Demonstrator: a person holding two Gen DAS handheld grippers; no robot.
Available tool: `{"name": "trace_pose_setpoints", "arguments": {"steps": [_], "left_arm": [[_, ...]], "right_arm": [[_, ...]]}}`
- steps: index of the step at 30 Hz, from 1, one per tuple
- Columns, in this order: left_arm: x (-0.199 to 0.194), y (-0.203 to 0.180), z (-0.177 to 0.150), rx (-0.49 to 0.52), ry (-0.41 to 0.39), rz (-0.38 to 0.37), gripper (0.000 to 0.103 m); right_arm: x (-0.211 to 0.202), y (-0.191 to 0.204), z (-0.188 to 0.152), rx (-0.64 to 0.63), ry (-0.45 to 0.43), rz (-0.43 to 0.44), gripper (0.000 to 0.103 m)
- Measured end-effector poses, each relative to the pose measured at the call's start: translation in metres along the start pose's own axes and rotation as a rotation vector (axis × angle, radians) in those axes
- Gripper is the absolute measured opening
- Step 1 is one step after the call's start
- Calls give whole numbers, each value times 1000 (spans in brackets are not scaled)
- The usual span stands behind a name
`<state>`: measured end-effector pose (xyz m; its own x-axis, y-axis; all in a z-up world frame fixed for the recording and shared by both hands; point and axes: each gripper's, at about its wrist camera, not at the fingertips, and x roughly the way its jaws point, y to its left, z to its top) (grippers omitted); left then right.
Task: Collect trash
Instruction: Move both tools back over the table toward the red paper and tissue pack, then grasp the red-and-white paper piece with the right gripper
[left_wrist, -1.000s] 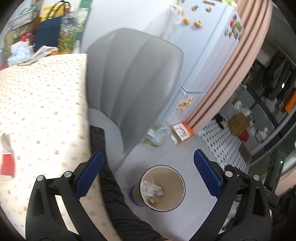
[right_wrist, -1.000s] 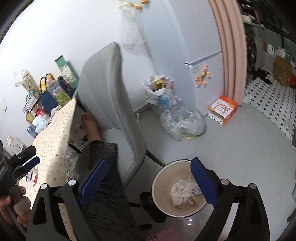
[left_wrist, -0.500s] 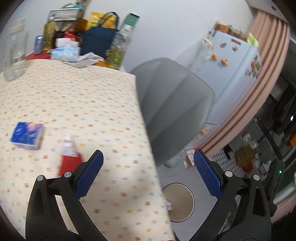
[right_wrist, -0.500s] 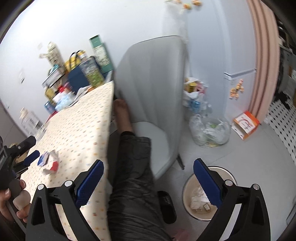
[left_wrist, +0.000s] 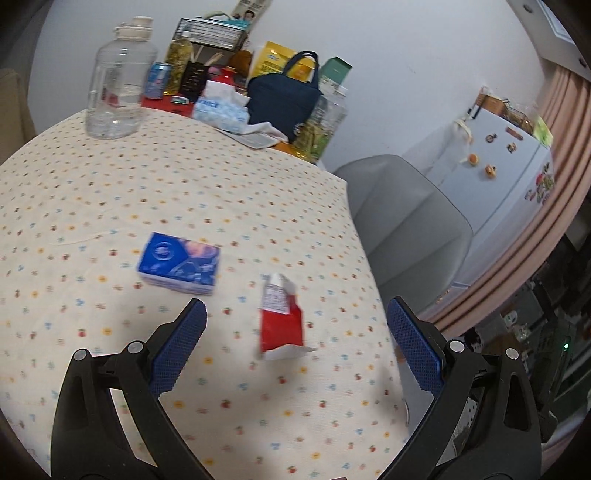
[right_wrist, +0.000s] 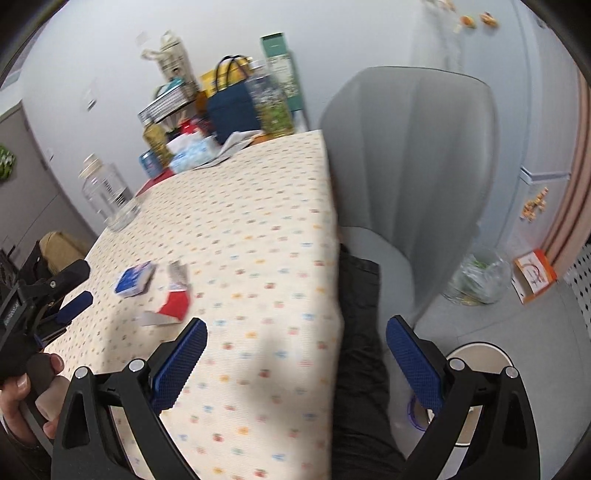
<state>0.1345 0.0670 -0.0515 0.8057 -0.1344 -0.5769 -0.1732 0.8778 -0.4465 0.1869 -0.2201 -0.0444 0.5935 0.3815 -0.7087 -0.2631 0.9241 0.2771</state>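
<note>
A torn red and white wrapper (left_wrist: 281, 318) lies on the dotted tablecloth (left_wrist: 184, 192), just ahead of my open, empty left gripper (left_wrist: 295, 347). A blue packet (left_wrist: 180, 263) lies to its left. Both also show in the right wrist view, the wrapper (right_wrist: 173, 301) and the packet (right_wrist: 135, 283). My right gripper (right_wrist: 295, 360) is open and empty over the table's right edge. The left gripper (right_wrist: 70, 291) shows at the far left of that view. The beige trash bin (right_wrist: 480, 354) stands on the floor at lower right, mostly hidden by my right finger.
A clear jug (left_wrist: 118, 79), bottles, a tissue pack (left_wrist: 221, 109) and a navy bag (left_wrist: 282, 101) crowd the table's far end. A grey chair (right_wrist: 410, 166) stands right of the table, my leg (right_wrist: 362, 350) beside it. A fridge (left_wrist: 498, 177) and a plastic bag (right_wrist: 476, 280) lie beyond.
Both grippers swung up and left from the floor bin toward the table. The wrapper and blue packet now sit in front of the left gripper. Both grippers stayed open.
</note>
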Motion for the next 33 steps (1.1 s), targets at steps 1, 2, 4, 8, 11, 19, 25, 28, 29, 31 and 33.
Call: {"name": "trace_pose_setpoints", "arguments": {"steps": [1, 2, 4, 8, 11, 19, 25, 28, 29, 31, 33], "left_arm": [[-4, 6, 1, -1, -4, 8, 97], [-7, 11, 0, -3, -7, 15, 97], [-14, 23, 1, -14, -16, 33, 97], [-26, 44, 3, -39, -32, 59, 97], [-35, 58, 4, -52, -45, 77, 97], [-52, 88, 6, -77, -59, 128, 97], [-61, 109, 6, -102, -64, 170, 97], [-63, 113, 5, -104, -61, 180, 97], [-63, 114, 5, -102, -60, 182, 97], [-62, 115, 5, -97, -57, 190, 97], [-58, 112, 7, -85, -48, 197, 97]], "right_arm": [[1, 11, 0, -22, 2, 5, 95], [3, 19, 0, -37, 6, 7, 95], [8, 36, 1, -63, 19, 12, 95], [18, 65, 0, -106, 41, 24, 94], [30, 89, -1, -133, 65, 38, 92], [59, 137, -11, -204, 108, 29, 87], [86, 150, -17, -217, 151, 1, 74], [100, 152, -21, -224, 180, -3, 59], [100, 152, -22, -236, 162, -17, 55], [100, 152, -23, -248, 151, -31, 30], [100, 148, -22, -233, 153, -13, 13]]}}
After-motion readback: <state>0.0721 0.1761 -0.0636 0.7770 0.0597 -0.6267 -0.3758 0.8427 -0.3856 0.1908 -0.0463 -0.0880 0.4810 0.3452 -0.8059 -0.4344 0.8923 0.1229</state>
